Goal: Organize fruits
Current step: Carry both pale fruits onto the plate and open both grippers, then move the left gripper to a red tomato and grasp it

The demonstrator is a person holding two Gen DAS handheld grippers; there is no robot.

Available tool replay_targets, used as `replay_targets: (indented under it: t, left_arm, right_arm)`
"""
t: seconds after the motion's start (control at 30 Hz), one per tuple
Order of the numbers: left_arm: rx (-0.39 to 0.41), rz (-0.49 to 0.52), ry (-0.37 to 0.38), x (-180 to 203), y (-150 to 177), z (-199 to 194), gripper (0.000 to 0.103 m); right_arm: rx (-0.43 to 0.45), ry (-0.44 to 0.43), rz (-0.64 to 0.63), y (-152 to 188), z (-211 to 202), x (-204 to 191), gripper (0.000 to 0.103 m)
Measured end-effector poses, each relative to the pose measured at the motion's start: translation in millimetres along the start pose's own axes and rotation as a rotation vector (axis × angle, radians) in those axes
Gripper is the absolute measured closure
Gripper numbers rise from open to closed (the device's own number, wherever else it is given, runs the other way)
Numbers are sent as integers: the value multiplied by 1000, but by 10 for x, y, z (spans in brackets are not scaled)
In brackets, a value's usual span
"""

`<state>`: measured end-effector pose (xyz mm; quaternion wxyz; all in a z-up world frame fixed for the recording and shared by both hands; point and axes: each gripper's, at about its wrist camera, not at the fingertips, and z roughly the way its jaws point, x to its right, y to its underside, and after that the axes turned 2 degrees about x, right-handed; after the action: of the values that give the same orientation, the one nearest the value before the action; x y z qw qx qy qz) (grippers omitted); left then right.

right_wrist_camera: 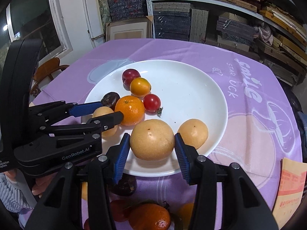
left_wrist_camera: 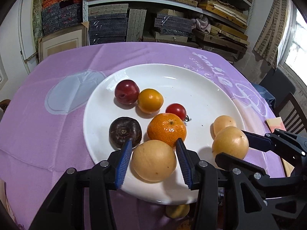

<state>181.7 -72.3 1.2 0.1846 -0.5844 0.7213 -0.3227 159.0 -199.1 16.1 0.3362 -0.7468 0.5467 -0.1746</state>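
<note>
A white plate [left_wrist_camera: 201, 88] on the purple cloth holds a red plum [left_wrist_camera: 126, 91], a yellow-orange fruit [left_wrist_camera: 150, 100], a cherry tomato [left_wrist_camera: 175, 111], a mandarin [left_wrist_camera: 166, 130], a dark purple fruit [left_wrist_camera: 125, 132] and a tan fruit [left_wrist_camera: 223, 123]. My left gripper [left_wrist_camera: 154, 143] is shut on a tan round fruit [left_wrist_camera: 153, 160] just above the plate's near edge. To its right, my right gripper [left_wrist_camera: 232, 145] is shut on a second tan round fruit [left_wrist_camera: 230, 142]. In the right wrist view this right gripper [right_wrist_camera: 152, 136] clamps its fruit [right_wrist_camera: 152, 140], with the left gripper [right_wrist_camera: 107, 113] at the left.
Several loose fruits lie on the cloth in front of the plate, among them a mandarin [right_wrist_camera: 149, 218] and a dark fruit [right_wrist_camera: 124, 186]. An orange paper packet [right_wrist_camera: 291, 187] lies at the table's right edge. Wooden chairs [right_wrist_camera: 49, 71] and packed shelves [left_wrist_camera: 153, 19] surround the table.
</note>
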Motion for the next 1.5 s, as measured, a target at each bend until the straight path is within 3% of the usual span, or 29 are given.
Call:
replay_targets:
  t: [0.17,0.47,0.53,0.6,0.7,0.93,1.17,1.4,1.5]
  left_arm:
    - [-46,-6,4,-9,90,59,56]
    - [24,-46,6,-132,62,-254,55]
    - [41,-51,-6,-162,92,-386,53]
    - [60,-44,-30,-180,166,-541,43]
    - [97,-16,-73,-187,337,-780,36]
    - [125,-6,-76,-141,875,-1222,17]
    - [119,66,-92,117,1244,-1274,16]
    - [102,132,-96,264,1424,-1207,16]
    - [88,126,-63,282,1465,-1172,16]
  right_arm:
    - [-19,14,-19,40,109,10,56]
    - [62,14,24,53,-155,116,52]
    - [99,13,38,79,-333,140,52]
    - [144,23,52,134,-551,164,47]
    - [220,48,81,306,-910,214,30]
    - [364,105,140,958,-1563,250,10]
    - [395,49,283,1528,-1694,403,8]
    - [410,42,280,1664,-1755,369,8]
    - [407,32,261,1707,-1776,305,8]
